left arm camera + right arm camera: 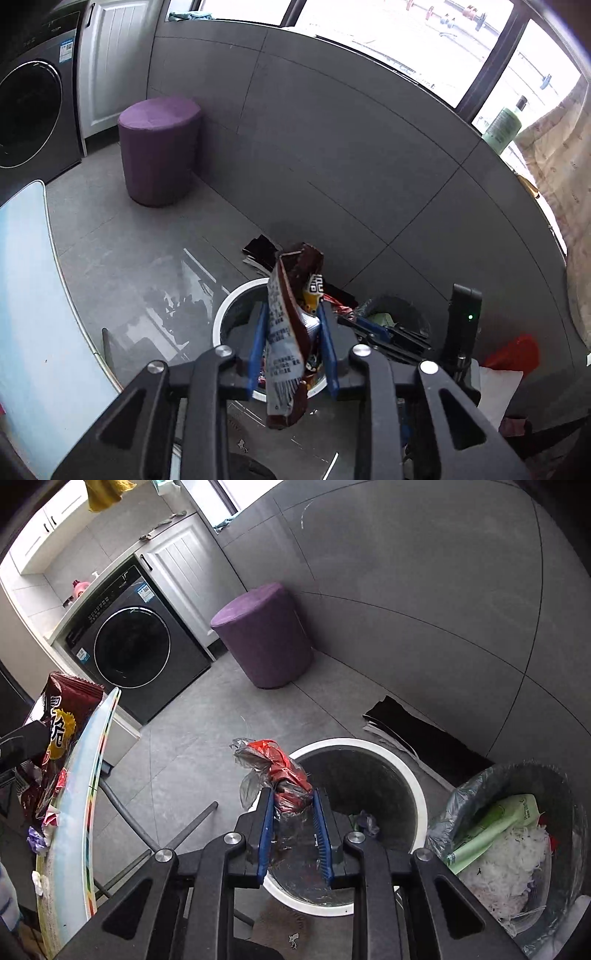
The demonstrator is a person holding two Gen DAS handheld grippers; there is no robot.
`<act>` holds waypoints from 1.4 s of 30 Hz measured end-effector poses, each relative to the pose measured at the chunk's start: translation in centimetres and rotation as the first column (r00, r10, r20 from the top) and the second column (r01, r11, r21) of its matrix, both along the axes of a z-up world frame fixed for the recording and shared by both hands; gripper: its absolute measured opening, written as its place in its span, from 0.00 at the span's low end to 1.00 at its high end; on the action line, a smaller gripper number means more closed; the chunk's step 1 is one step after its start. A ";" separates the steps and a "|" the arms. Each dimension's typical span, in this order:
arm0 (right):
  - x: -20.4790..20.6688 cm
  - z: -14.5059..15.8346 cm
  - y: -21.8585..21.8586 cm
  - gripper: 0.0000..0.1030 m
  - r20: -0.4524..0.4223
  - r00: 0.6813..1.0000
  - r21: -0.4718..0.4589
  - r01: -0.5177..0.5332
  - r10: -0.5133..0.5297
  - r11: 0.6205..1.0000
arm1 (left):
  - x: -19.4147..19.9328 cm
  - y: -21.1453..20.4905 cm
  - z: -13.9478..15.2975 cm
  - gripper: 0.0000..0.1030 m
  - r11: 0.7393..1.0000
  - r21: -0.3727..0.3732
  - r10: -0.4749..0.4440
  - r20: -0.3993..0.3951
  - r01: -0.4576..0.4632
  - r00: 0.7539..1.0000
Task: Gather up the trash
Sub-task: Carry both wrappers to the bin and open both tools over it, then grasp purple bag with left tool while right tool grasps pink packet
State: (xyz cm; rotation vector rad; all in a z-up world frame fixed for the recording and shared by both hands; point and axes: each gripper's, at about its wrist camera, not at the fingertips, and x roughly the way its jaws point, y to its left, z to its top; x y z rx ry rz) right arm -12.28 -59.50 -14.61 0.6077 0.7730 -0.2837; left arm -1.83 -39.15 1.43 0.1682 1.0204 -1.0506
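Note:
My left gripper is shut on a brown snack bag with white printed back, held upright above the white-rimmed bin. The same bag shows at the left of the right wrist view, beside the table edge. My right gripper is shut on a red and clear plastic wrapper, held over the near left rim of the white-rimmed bin. The right gripper also shows in the left wrist view, over a second bin.
A dark bin with a grey liner holds a green carton and white shreds at the right. A light blue table with small scraps is at the left. A purple stool, a washing machine and black sheets stand on the floor.

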 end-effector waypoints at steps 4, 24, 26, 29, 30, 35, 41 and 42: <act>-0.7 -0.4 -1.0 0.33 -0.018 0.999 -0.014 0.035 -0.035 0.999 | 0.0 -2.2 -0.4 0.44 1.000 -0.008 -0.010 -0.008 0.010 1.000; -0.5 11.2 8.4 0.47 0.157 0.979 -0.164 -0.103 0.129 0.981 | -1.2 15.5 6.7 0.45 0.977 -0.102 0.206 0.241 -0.187 0.948; 0.1 12.7 10.3 0.47 0.175 0.969 -0.184 -0.142 0.175 0.973 | -1.2 18.5 7.0 0.45 0.968 -0.104 0.249 0.264 -0.229 0.932; 1.1 14.5 13.1 0.47 0.194 0.951 -0.219 -0.198 0.241 0.955 | -0.7 23.5 7.2 0.45 0.945 -0.115 0.325 0.257 -0.305 0.910; 1.4 15.0 14.0 0.47 0.199 0.944 -0.228 -0.215 0.262 0.950 | -0.5 25.3 7.2 0.45 0.936 -0.118 0.353 0.254 -0.333 0.901; 3.3 16.8 18.1 0.50 0.210 0.911 -0.261 -0.297 0.354 0.919 | 0.2 33.0 7.2 0.46 0.880 -0.138 0.475 0.243 -0.455 0.846; 5.9 16.9 22.7 0.52 0.179 0.861 -0.288 -0.416 0.476 0.862 | 1.0 40.6 6.2 0.47 0.837 -0.127 0.545 0.262 -0.532 0.796; 6.5 16.8 23.5 0.52 0.168 0.851 -0.292 -0.439 0.497 0.850 | 1.2 41.4 5.7 0.47 0.835 -0.115 0.548 0.263 -0.538 0.794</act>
